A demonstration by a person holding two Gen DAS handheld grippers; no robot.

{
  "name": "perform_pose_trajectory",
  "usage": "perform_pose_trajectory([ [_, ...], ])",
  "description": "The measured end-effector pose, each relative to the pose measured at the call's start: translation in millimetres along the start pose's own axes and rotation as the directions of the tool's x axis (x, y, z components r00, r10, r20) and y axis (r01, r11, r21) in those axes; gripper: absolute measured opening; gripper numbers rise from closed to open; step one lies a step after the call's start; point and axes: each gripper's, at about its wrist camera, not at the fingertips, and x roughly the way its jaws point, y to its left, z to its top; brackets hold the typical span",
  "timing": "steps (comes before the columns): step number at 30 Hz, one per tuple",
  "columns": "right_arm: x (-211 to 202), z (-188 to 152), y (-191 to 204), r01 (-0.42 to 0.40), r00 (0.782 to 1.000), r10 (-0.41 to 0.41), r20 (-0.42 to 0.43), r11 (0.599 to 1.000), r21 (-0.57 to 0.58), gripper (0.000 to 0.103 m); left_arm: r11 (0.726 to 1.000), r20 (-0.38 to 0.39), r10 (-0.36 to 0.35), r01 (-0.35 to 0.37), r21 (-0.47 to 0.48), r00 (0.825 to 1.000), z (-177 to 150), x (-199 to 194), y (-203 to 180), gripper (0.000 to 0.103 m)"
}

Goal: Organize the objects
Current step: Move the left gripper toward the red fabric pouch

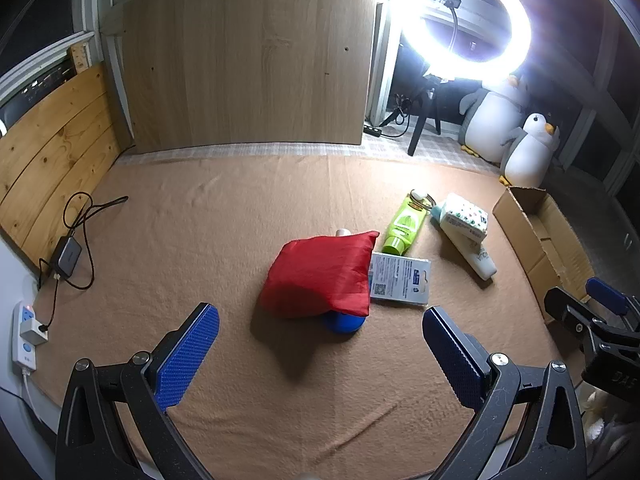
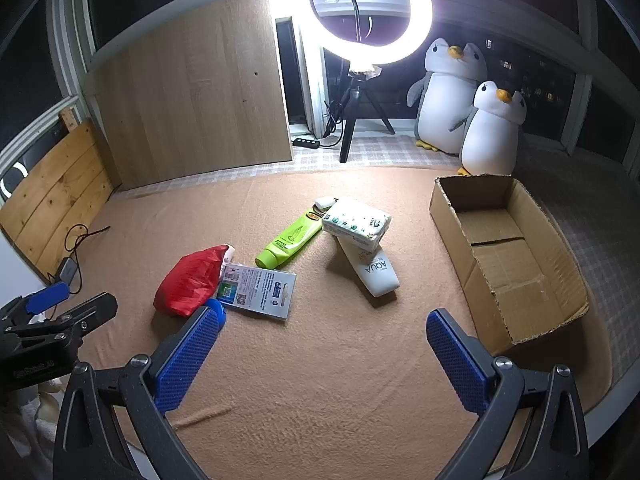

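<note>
Right gripper (image 2: pixel 322 354) and left gripper (image 1: pixel 320 354) are both gaping, empty; I'm lining up on the white tube (image 2: pixel 374 274) at twelve o'clock, probably pinned under the tissue pack (image 2: pixel 356 222).

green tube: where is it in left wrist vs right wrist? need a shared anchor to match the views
Left wrist: green tube lies right of centre, beyond the red bag, cap end toward the camera.
Right wrist: green tube lies near centre, slanting up to the right, left of the tissue pack.
Shared landmark: the cardboard box, at the right edge in the left wrist view.
</note>
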Motion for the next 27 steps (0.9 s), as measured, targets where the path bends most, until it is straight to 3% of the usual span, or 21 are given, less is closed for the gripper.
perform_pose_trajectory([
  [27,1,2,-13,0.021,1.0,-0.021,0.002,0.999,0.029,0.103,1.0,-0.022,-0.001,0.001,0.025,1.0,7,25,-9,0.103],
])
